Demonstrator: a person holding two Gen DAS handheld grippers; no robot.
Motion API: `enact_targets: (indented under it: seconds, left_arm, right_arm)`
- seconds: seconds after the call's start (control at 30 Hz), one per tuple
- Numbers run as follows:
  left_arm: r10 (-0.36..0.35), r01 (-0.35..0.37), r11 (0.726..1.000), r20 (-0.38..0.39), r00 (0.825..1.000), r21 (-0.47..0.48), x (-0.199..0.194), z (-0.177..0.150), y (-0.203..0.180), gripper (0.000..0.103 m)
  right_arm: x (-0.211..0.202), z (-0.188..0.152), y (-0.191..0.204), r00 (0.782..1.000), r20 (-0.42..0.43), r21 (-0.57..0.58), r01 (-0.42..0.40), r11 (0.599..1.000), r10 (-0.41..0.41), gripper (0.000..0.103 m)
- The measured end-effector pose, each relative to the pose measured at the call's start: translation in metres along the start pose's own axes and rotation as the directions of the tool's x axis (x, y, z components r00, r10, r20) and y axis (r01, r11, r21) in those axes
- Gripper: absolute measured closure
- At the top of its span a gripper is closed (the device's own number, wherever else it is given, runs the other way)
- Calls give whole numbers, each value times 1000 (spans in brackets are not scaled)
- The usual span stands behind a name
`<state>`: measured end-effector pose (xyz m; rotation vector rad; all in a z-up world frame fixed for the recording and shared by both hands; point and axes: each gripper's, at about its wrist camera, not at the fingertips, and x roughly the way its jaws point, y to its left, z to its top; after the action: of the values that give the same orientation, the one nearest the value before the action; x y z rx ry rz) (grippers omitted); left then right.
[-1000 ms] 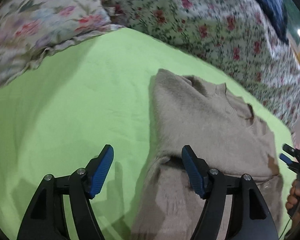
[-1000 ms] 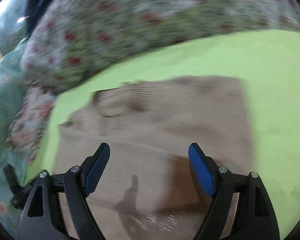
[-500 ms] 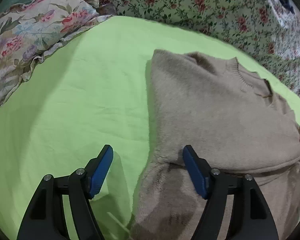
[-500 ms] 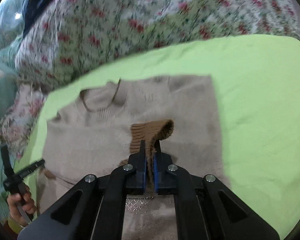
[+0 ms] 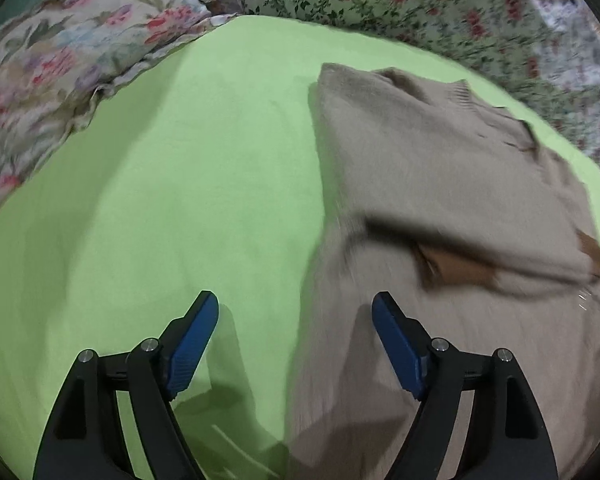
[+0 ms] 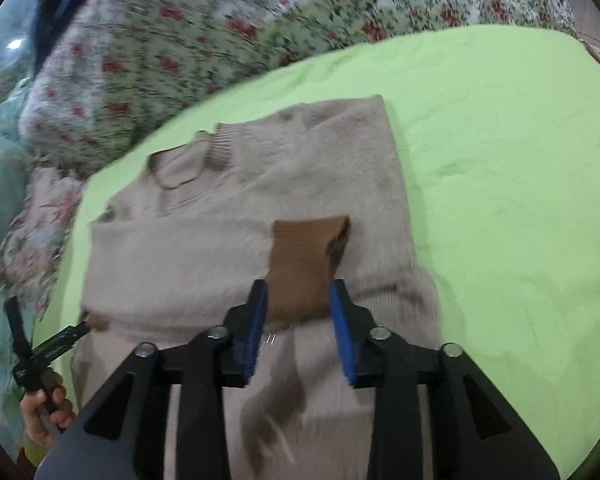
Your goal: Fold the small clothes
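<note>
A beige knit sweater point(image 5: 440, 168) lies flat on the green sheet point(image 5: 180, 184), its sleeves folded across the body. It also shows in the right wrist view point(image 6: 228, 224). A brown ribbed cuff point(image 6: 304, 264) lies on the sweater's middle, and shows blurred in the left wrist view point(image 5: 460, 268). My right gripper point(image 6: 298, 300) is partly open, its blue pads on either side of the cuff's near end. My left gripper point(image 5: 296, 316) is open and empty, straddling the sweater's left edge. In the right wrist view the left gripper point(image 6: 60, 340) sits at the sweater's far left edge by a second brown cuff point(image 6: 98, 322).
A floral pillow point(image 5: 60, 72) lies at the back left and a floral quilt point(image 5: 440, 4) runs along the back of the sheet. Bare green sheet point(image 6: 512, 184) spreads to the right of the sweater.
My right gripper, shut on the brown cuff half a second ago, has opened and the cuff now lies flat on the sweater. The left gripper stays open.
</note>
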<state>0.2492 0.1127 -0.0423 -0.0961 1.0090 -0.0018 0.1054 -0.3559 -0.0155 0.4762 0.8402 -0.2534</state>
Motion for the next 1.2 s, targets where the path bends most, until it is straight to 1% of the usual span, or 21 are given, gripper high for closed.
enact_targets:
  seconds: [0.07,0.2,0.33,0.4,0.43,0.57,0.63,0.73,0.77,0.83,0.87,0.9,1.0,1.07,1.13,1.2]
  left_arm:
    - [-53,54,999,8,999,-9,-18,-19,5,23]
    - [-146,146,989,8,989,3,-53,-61,8,23]
    - [-181,181,983,-4,983,21,-77,-99,11,23]
    - [-195,195,981,-15,981,10,-86,-120,13,23]
    - [-206,206,979,-23,978,5,-89,-131,13,23]
    - [-276,275,961,-61,959,-17,-97,-171,21,23]
    - [-311,311,950,-69,948,-5,-103,-191,20,23]
    - [-338,340,940,-68,939,25,-113,-210,16,22]
    - [-353,356,934,-74,933,33,-116,-216,14,22]
    - [-398,402,915,-92,913,29,-118,-224,11,22]
    - [-432,436,900,-106,895,15,-118,-231,10,22]
    - [-448,452,892,-112,887,8,-117,-235,10,23]
    - [-471,474,880,-106,876,13,-118,-244,9,24]
    - [-500,502,865,-103,860,-3,-118,-244,11,25]
    - [-529,529,848,-104,842,-34,-115,-242,14,32]
    - [-547,544,837,-105,831,-56,-111,-239,18,39]
  right_arm:
    - [-19,-18,-2,1000,4,5,-22,1000,22,59]
    - [-49,-53,-13,1000,-8,20,-29,999,29,59]
    - [-74,-86,-22,999,-10,46,-36,998,36,58]
    - [-84,-100,-26,999,-7,54,-40,998,41,53]
    - [-90,-109,-29,999,-4,57,-45,997,45,52]
    - [-110,-141,-37,996,-23,53,-80,995,81,51]
    - [-120,-158,-42,994,-40,46,-102,994,104,51]
    - [-132,-181,-53,991,-59,57,-116,992,120,50]
    - [-134,-187,-57,990,-68,66,-122,990,126,50]
    - [-139,-202,-64,982,-84,91,-162,983,170,50]
    - [-140,-207,-65,977,-89,98,-185,978,193,50]
    - [-140,-212,-65,972,-93,101,-207,973,216,50]
    - [-135,-222,-54,958,-109,67,-260,963,267,50]
    - [-127,-224,-46,942,-129,56,-305,951,310,50]
    - [-118,-225,-38,928,-143,45,-342,939,345,50]
    - [-113,-225,-32,923,-146,28,-355,934,355,50]
